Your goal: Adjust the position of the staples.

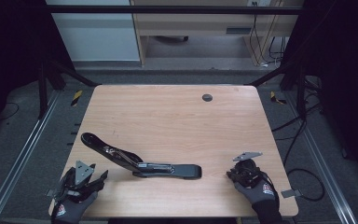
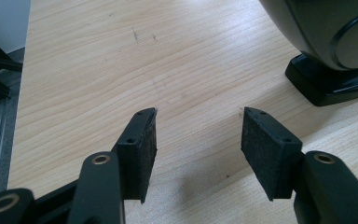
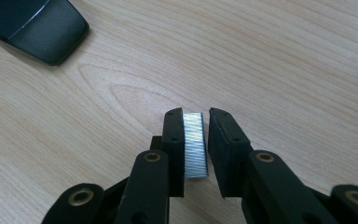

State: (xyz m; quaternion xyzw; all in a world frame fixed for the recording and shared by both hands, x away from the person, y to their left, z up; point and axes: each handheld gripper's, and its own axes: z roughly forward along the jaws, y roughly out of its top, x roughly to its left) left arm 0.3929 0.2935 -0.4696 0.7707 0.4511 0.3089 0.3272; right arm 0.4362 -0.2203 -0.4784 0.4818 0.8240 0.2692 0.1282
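A black stapler (image 1: 140, 161) lies swung open on the wooden table (image 1: 177, 116), its upper arm raised toward the left and its base pointing right. My left gripper (image 1: 98, 179) sits at the near left corner, open, with bare wood between its pads (image 2: 140, 144); the stapler's end (image 2: 326, 32) looms at the upper right of the left gripper view. My right gripper (image 1: 230, 175) rests at the near right, just right of the stapler's base tip (image 3: 37, 28). Its jaws are shut on a silver strip of staples (image 3: 195, 144), held upright between the pads.
A small dark round grommet (image 1: 207, 97) is set in the table near its far edge. Black frame rails and cables run along both sides of the table. A pale cabinet stands on the floor beyond.
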